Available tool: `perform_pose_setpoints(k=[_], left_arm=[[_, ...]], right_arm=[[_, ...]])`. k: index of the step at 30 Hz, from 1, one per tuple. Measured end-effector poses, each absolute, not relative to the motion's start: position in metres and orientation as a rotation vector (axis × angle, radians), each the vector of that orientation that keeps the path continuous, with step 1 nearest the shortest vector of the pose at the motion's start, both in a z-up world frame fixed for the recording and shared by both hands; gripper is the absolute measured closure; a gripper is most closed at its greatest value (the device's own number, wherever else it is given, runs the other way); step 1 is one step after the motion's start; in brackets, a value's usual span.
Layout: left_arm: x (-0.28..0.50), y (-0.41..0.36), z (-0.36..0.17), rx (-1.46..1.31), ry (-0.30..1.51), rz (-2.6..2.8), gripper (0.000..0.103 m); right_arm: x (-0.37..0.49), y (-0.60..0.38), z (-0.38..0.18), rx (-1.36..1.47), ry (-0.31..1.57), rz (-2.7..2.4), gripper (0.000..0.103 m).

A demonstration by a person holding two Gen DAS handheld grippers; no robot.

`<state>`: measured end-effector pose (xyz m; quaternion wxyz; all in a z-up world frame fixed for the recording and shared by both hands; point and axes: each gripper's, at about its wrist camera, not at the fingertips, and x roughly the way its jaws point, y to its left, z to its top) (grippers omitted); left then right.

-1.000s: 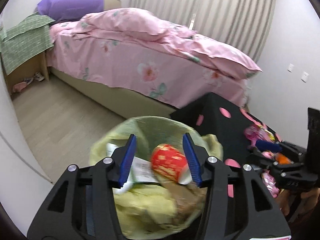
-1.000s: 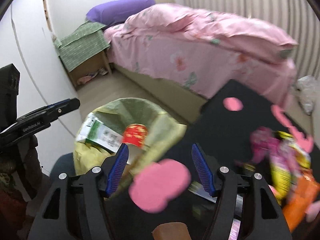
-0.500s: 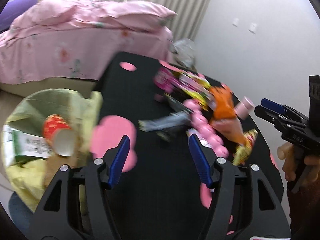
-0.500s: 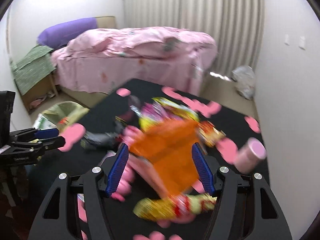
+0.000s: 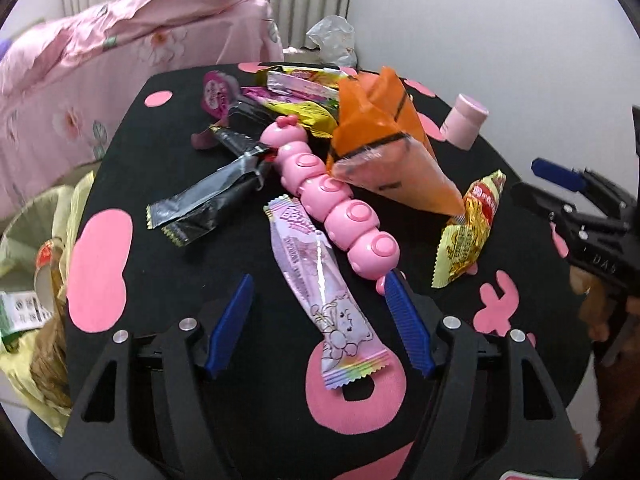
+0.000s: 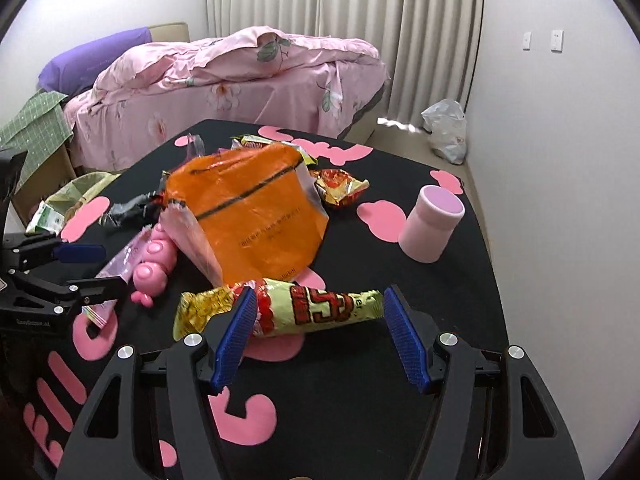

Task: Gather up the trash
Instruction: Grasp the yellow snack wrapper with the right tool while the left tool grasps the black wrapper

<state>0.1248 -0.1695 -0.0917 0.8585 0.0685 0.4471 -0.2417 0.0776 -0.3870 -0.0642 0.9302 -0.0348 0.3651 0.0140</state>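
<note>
Above the littered table (image 5: pixel 168 128), left gripper (image 5: pixel 318 320) and right gripper (image 6: pixel 318 334) both wide apart, empty.

Little can be read. The yellow-and-red snack wrapper (image 6: pixel 280 310) carries large red letters, upside down and not legible. The orange bag (image 6: pixel 248 216) has a line of small print, too small to read. The left gripper (image 6: pixel 86 266) body shows a small blurred white label.
</note>
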Motion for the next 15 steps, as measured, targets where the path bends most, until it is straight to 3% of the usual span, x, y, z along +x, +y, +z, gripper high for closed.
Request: perform_pose_setpoints(k=[15], left_arm=[[0.121, -0.12, -0.076, 0.03, 0.908, -0.428, 0.038]], right_arm=[[0.103, -0.413, -0.082, 0.094, 0.792, 0.05, 0.041]])
